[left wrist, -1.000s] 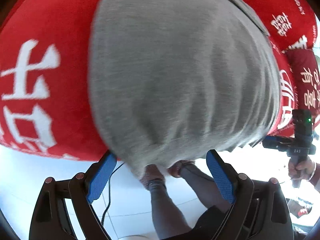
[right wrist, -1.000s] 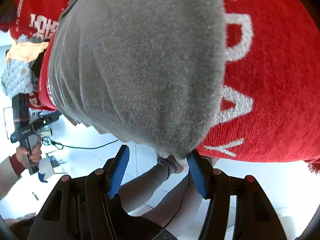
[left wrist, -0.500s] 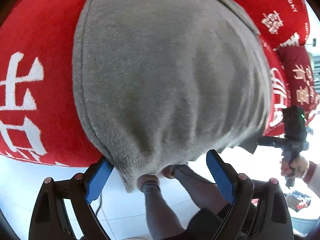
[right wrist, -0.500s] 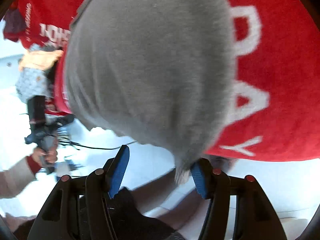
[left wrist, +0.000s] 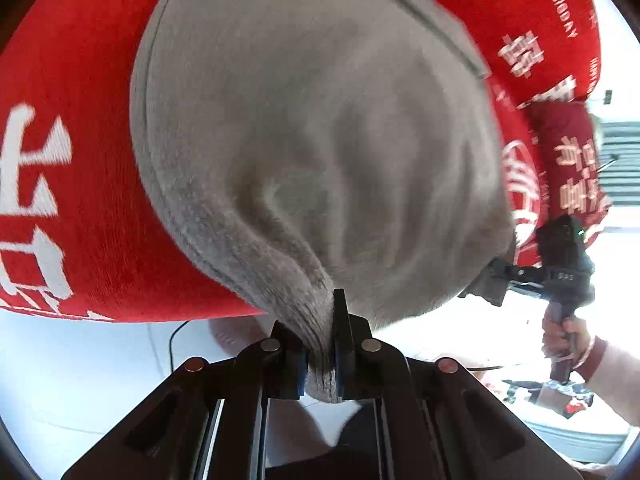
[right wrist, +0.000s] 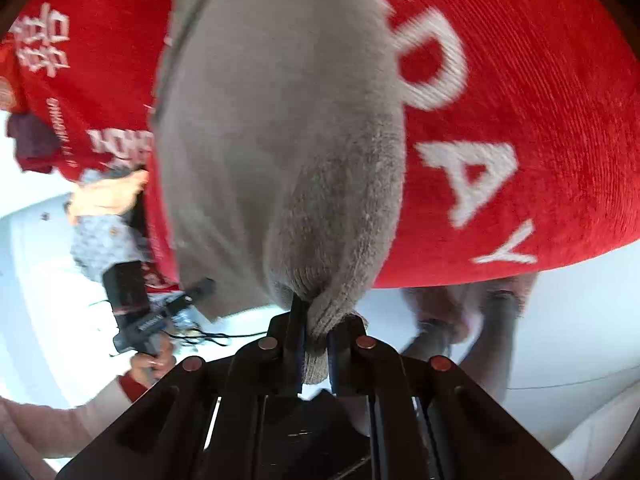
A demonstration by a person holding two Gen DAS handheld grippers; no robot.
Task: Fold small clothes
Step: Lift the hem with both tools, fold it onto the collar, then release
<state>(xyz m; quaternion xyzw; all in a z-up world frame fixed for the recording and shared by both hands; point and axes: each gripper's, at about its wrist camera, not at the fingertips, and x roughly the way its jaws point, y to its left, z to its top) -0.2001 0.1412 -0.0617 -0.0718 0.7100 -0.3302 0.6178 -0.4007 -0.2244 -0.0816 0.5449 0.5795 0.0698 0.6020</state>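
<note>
Two corners of the grey knitted garment [left wrist: 320,140] are pinched at its near edge: one is clamped in the left gripper [left wrist: 320,354], the other in the right gripper [right wrist: 314,346]. It is spread on a red cloth with white lettering [right wrist: 500,120].

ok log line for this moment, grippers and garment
left gripper: shut on grey garment | right gripper: shut on grey garment | surface: red cloth

Black left gripper [left wrist: 320,354], blue pads, seemingly copper screws.
</note>
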